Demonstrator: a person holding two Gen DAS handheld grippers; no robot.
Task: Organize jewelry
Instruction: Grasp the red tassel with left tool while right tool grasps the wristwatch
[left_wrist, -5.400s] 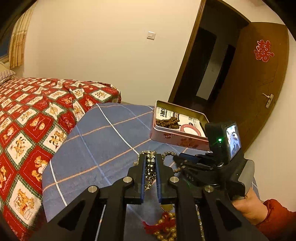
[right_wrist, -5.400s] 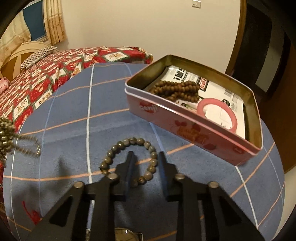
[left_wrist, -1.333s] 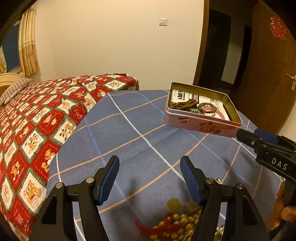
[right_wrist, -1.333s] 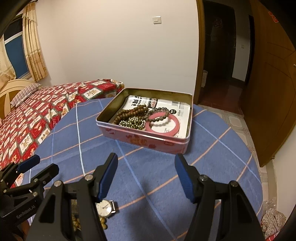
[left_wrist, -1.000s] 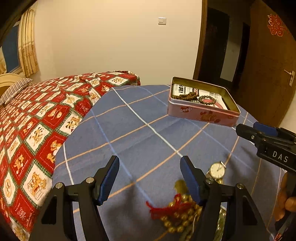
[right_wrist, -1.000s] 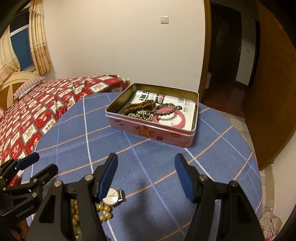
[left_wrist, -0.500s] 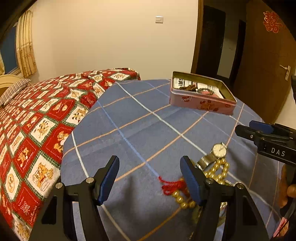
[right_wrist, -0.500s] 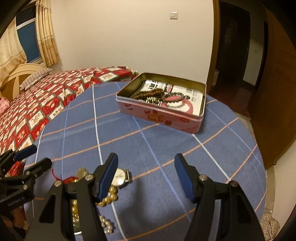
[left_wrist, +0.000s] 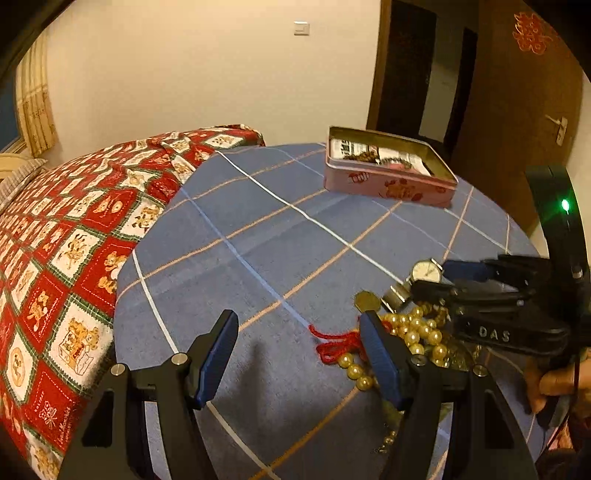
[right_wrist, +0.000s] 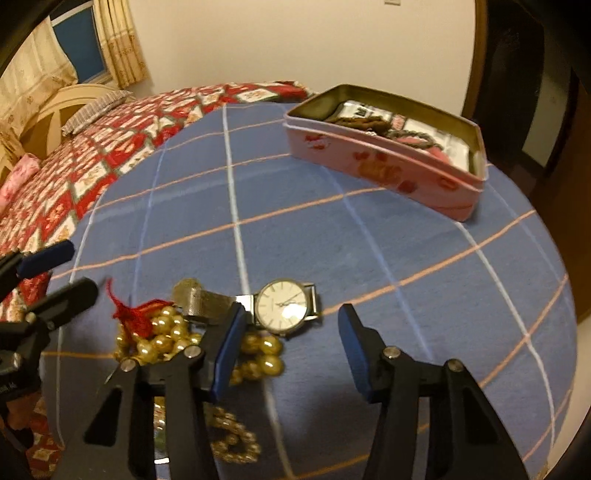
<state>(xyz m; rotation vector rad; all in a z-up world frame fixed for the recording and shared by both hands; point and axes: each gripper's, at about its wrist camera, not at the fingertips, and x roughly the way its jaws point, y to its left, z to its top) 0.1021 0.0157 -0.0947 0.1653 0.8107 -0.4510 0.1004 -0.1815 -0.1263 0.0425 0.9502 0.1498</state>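
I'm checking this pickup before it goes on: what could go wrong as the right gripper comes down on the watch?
The right gripper is closing with nothing pressed yet. The watch lies against the gold bead strand, so the left pad could catch beads and drag the strand along. The mesh strap is slack and may swing against the pink tin rim.

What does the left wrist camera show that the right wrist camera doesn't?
Only the left wrist view shows a red paper emblem on the brown wooden door, and a hand gripping the right gripper, seen side-on.

Only the right wrist view shows a blue window and a cream headboard; the right gripper's jaws are closing above the watch, not touching it.

Both show the pink metal tin, silver wristwatch, gold bead strand with red tassel and blue checked cloth.
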